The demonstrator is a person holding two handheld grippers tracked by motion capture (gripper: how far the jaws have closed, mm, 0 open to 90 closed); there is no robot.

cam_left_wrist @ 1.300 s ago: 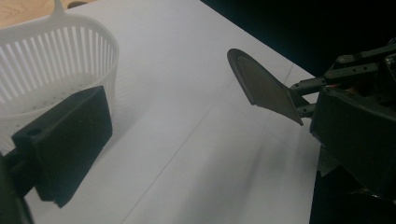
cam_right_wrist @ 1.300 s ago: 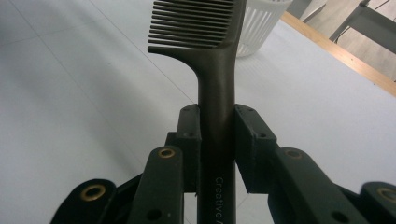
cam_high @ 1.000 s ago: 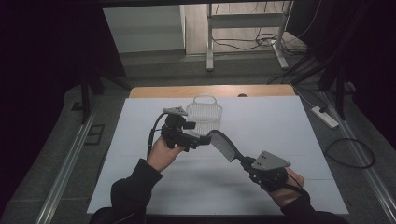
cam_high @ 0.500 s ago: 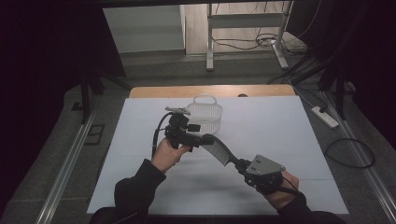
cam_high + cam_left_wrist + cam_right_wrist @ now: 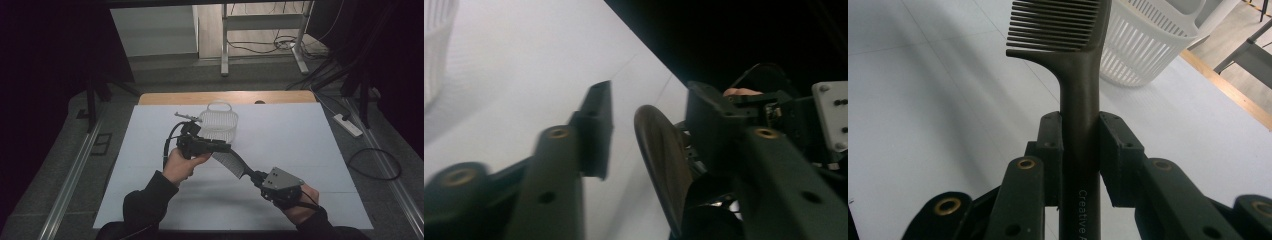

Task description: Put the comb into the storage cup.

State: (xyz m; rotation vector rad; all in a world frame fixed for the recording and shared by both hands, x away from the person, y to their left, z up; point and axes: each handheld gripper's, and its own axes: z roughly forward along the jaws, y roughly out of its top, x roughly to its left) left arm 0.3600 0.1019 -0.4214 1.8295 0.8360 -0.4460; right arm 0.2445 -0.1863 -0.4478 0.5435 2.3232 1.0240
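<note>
Right now, hands: you hold a gripper in each, both over the white table sheet (image 5: 310, 145).
Right gripper (image 5: 1079, 145): your jaws are clenched on the handle of a dark comb (image 5: 1068, 45), one pad on each side of the handle, just below where the teeth begin.
Comb in the right gripper view: upright between the jaws, teeth fanned out at the top and pointing to the left; pale lettering runs along the lower handle.
Comb in the high view: it (image 5: 231, 162) slants up and left from your right gripper (image 5: 256, 176) toward your left one, lifted off the sheet as far as the shadow tells.
Left gripper (image 5: 649, 120): released, jaws spread wide, with the comb's head (image 5: 663, 165) seen edge-on in the gap between them; it touches neither pad that you can see.
Left gripper in the high view: it (image 5: 222, 147) points to the right, its tips at the comb's toothed end.
Basket (image 5: 218, 125): white, slatted, with a loop handle, standing on the sheet just beyond your left gripper, toward the far edge of the table.
Basket in the right gripper view: it (image 5: 1143, 45) sits behind the comb, to its right.
</note>
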